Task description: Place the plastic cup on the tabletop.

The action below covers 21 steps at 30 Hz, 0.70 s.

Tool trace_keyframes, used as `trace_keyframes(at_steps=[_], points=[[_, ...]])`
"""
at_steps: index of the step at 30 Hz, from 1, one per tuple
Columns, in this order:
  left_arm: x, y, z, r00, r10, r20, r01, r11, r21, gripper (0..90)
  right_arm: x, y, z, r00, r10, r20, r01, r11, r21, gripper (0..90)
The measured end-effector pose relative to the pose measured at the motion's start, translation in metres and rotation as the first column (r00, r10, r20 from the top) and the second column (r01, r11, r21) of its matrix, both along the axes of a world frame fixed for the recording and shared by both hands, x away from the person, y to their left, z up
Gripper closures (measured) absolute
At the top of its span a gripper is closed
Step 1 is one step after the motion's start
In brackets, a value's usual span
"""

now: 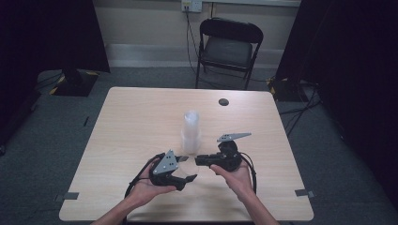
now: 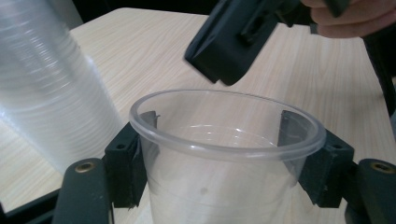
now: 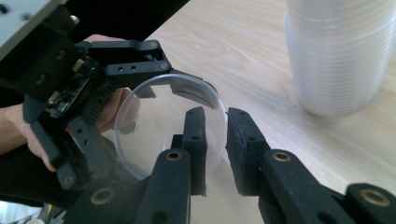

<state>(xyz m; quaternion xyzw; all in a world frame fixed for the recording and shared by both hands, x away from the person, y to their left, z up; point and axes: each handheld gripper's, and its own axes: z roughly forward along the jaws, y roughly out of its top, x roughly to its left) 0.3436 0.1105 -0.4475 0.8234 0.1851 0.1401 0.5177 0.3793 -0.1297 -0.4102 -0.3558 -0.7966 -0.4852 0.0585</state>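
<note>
Two black grippers are seen in the lower middle of the high view. On the left gripper a grey three-cornered plate with small dark holes is mounted, and a similar plate is carried by the right gripper. A black cable is attached to each one. In the gripper views the jaws are shown as matte black blocks, fixed on rounded black arms with brass-coloured rivets. The forearms at the bottom edge are bare; no sleeves are worn.
</note>
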Motion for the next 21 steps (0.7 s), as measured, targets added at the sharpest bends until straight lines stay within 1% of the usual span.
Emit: trace_keyframes(at_steps=[1,2,6,8,10,11,12,14,15,17,19,21], points=[[0.002,0.002,0.0,1.0,0.009,-0.001,-0.009,1.0,0.003,29.5,0.0,-0.001,0.001,1.0,-0.005,0.007,0.005,0.9999,0.009,77.1],[0.002,0.002,0.0,0.9998,0.019,-0.003,-0.019,0.9998,-0.009,29.6,-0.001,-0.002,0.002,0.9999,-0.007,0.014,0.007,0.9998,0.019,77.0],[0.006,0.006,0.001,0.999,0.037,-0.024,-0.038,0.9987,-0.033,29.8,-0.001,-0.006,0.005,0.999,-0.024,0.037,0.022,0.9989,0.04,76.4],[0.007,0.007,0.001,0.9986,0.042,-0.033,-0.043,0.9981,-0.043,29.8,-0.002,-0.009,0.006,0.9978,-0.033,0.057,0.03,0.9977,0.061,76.1],[0.009,0.009,0.0,0.998,0.045,-0.043,-0.047,0.9975,-0.054,29.8,-0.002,-0.01,0.008,0.9974,-0.035,0.063,0.03,0.997,0.07,75.3],[0.009,0.009,0.001,0.9977,0.051,-0.044,-0.054,0.997,-0.055,29.7,-0.002,-0.011,0.009,0.9965,-0.039,0.073,0.033,0.9964,0.078,75.1],[0.009,0.01,0.001,0.9975,0.057,-0.043,-0.059,0.9967,-0.056,29.8,-0.002,-0.012,0.009,0.9963,-0.043,0.074,0.037,0.9959,0.082,75.0],[0.011,0.012,0.001,0.9958,0.064,-0.065,-0.069,0.9947,-0.076,29.8,-0.002,-0.014,0.009,0.9955,-0.052,0.08,0.045,0.9953,0.086,74.5],[0.012,0.013,0.001,0.9949,0.074,-0.069,-0.08,0.9935,-0.081,29.4,-0.002,-0.015,0.01,0.9952,-0.055,0.081,0.048,0.9949,0.089,74.4],[0.014,0.015,0.002,0.9919,0.091,-0.088,-0.1,0.9906,-0.094,29.3,-0.002,-0.018,0.011,0.9946,-0.064,0.083,0.056,0.9944,0.09,74.0],[0.016,0.019,0.004,0.9899,0.11,-0.09,-0.119,0.9877,-0.102,29.4,-0.003,-0.021,0.012,0.9931,-0.074,0.091,0.066,0.9937,0.091,73.4],[0.018,0.024,0.006,0.9868,0.129,-0.098,-0.14,0.9823,-0.124,29.4,-0.003,-0.023,0.013,0.9916,-0.083,0.1,0.074,0.9935,0.087,70.8]])
